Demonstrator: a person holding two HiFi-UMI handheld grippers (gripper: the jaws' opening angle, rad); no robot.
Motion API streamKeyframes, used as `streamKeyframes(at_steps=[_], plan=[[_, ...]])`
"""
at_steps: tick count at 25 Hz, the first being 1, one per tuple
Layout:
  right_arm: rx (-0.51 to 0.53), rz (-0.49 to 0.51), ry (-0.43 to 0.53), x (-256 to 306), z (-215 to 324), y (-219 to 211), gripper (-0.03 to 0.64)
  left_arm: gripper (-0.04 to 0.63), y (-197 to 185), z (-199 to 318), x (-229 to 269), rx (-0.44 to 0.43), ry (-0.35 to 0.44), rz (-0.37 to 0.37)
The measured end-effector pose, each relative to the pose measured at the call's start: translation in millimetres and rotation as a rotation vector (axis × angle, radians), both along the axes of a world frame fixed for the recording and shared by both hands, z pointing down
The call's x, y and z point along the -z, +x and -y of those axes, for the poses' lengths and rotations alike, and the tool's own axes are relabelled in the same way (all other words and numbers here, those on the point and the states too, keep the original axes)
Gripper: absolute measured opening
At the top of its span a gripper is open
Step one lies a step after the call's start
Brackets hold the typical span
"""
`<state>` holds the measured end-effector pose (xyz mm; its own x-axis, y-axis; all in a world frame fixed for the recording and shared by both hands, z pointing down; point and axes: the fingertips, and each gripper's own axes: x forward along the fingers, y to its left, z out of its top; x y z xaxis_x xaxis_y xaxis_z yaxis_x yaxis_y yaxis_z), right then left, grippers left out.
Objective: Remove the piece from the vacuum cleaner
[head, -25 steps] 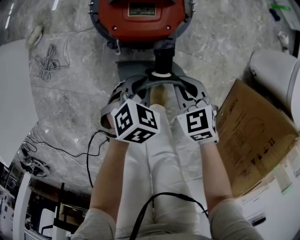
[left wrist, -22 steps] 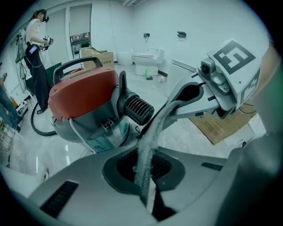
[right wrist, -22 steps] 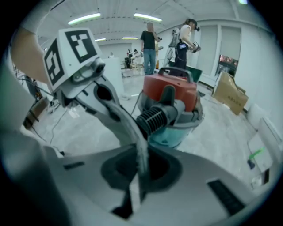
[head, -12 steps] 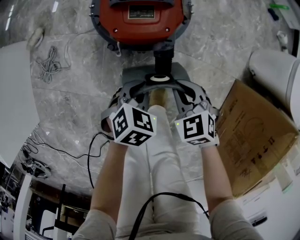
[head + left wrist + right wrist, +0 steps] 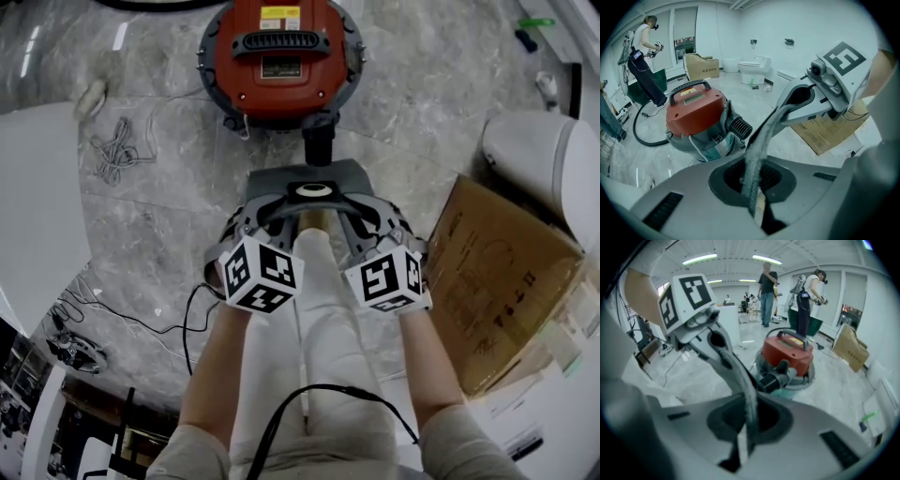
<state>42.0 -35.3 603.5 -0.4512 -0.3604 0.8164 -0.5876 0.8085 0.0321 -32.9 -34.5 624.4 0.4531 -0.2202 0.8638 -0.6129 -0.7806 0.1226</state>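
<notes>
Left gripper [image 5: 269,218] and right gripper [image 5: 371,217] each clamped tight on grey piece [image 5: 314,176], held near red vacuum cleaner [image 5: 279,58]

Glossy vacuum cleaner [image 5: 279,56], seemingly matt plastic piece [image 5: 349,178]

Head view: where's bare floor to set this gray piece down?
Bare floor lies left of the gray piece, between the coiled cord and the black cable, and right of the vacuum cleaner. Crowded by the cardboard box.

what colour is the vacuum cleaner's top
Red: the round red vacuum cleaner lid shows best in the head view.
</notes>
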Motion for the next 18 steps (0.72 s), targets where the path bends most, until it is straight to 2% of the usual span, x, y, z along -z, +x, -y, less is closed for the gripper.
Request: streamKeyframes(at_steps=[11, 18], plan=[[0.003, 0.043, -0.02, 91.6, -9.7, -12.9, 0.023, 0.032, -10.7, -4.1, 91.7, -0.025, -0.001, -0.048], [-0.029, 0.065, -0.05, 149.1, -14.9, -13.8, 0.023, 0.032, -11.0, -11.5, 148.6, -0.034, 0.005, -0.076]])
